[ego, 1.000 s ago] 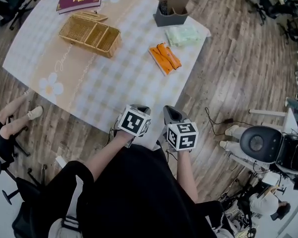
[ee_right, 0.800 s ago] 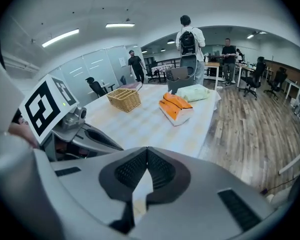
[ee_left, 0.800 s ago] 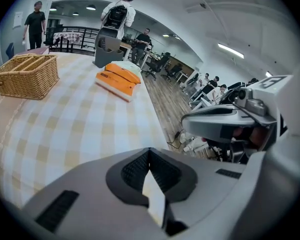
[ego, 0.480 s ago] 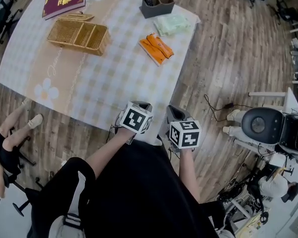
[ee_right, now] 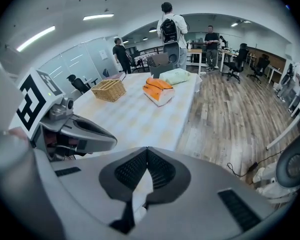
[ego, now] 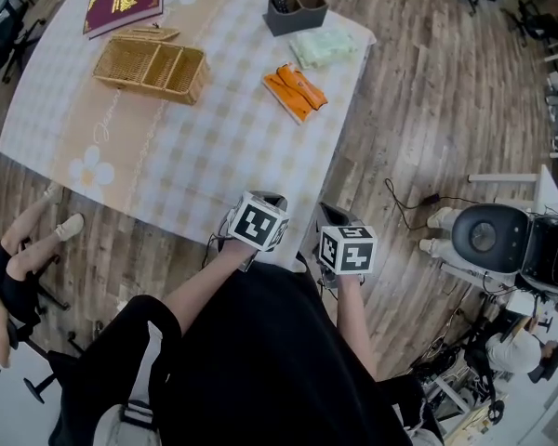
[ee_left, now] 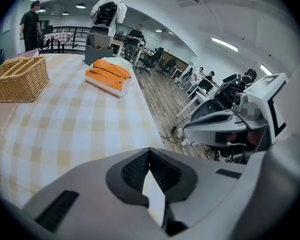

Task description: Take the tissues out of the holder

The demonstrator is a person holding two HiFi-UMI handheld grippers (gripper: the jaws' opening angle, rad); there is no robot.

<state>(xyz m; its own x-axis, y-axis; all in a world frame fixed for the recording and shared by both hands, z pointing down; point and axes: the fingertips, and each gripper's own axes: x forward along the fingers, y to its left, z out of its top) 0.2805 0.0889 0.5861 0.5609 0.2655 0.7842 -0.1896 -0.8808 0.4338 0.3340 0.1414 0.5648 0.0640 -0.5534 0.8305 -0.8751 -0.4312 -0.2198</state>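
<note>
1. Hanging at the near edge of the desk [ego: 167, 156], left tongs [ee_left: 149, 150] and right tongs [ee_right: 146, 149] were both pinched shut on nothing.
2. Grey holder [ego: 296, 7] sat way off at the far edge; tissues inside weren't clear, tbh.
3. Reaching over could've clipped the orange packs [ego: 295, 91] or shoved the holder off.

Worktop [ego: 167, 156] layout: book [ego: 121, 3] at far left corner, basket [ego: 152, 65] just in front of it. Holder [ego: 296, 7] at far right edge, soft pack [ego: 324, 46] beside it, flat packets [ego: 296, 91] nearer, right of basket.
</note>
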